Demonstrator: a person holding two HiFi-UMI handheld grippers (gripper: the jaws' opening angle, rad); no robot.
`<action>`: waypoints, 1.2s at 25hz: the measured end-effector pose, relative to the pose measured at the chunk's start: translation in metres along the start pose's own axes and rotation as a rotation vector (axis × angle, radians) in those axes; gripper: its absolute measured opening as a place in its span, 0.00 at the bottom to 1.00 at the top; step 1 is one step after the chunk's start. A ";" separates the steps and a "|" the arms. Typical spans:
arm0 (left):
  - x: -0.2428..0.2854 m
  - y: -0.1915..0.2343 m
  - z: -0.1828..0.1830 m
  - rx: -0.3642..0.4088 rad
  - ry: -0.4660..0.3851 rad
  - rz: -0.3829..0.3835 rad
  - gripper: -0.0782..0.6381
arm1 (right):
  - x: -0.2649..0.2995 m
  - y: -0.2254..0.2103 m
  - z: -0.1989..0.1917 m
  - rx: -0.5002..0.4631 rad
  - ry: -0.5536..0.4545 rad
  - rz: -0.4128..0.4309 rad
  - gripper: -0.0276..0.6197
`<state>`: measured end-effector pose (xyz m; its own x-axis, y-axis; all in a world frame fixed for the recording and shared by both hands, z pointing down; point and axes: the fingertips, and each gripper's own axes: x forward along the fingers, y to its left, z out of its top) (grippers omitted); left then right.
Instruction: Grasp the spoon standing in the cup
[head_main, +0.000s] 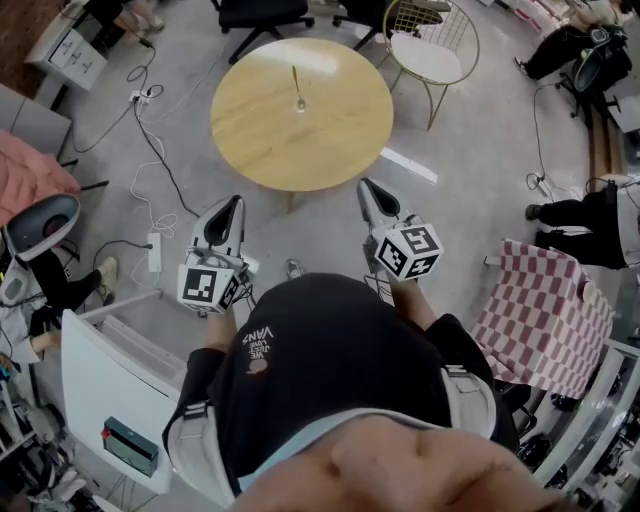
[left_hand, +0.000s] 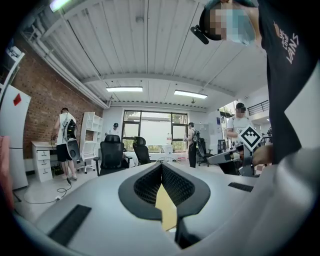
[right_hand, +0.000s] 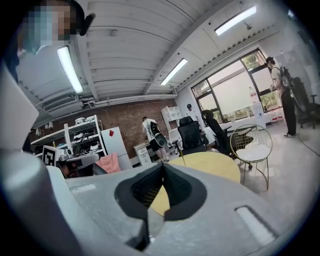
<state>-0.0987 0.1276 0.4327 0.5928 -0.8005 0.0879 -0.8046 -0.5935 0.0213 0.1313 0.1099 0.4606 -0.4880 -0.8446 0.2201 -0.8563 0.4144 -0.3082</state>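
Jaws together and empty on left hand-held gripper (head_main: 235, 203) and right hand-held gripper (head_main: 366, 187)

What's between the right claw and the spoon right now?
Head view: only bare round yellow wooden tabletop lies between the shut right claw and the slim spoon standing in the small cup.

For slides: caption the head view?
Left gripper and right gripper, jaws shut, short of round table with standing spoon.

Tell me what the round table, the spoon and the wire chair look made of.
Round table: probably wood or wood-look laminate, matt; even pale tan top. Spoon: too small to tell; thin golden handle hints at metal. Chair: thin gold-coloured wire frame, likely metal, with pale seat pad.
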 end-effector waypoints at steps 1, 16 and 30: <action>-0.001 0.003 -0.001 0.002 -0.001 -0.005 0.13 | 0.002 0.001 -0.001 0.003 -0.001 -0.004 0.04; -0.019 0.045 -0.012 0.011 -0.001 -0.057 0.13 | 0.018 0.025 -0.008 0.029 -0.038 -0.096 0.04; 0.012 0.051 -0.005 0.029 0.021 -0.073 0.13 | 0.043 0.008 0.009 0.032 -0.030 -0.081 0.04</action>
<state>-0.1325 0.0883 0.4401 0.6486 -0.7535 0.1076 -0.7579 -0.6524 -0.0008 0.1051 0.0738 0.4594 -0.4115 -0.8849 0.2184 -0.8868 0.3334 -0.3199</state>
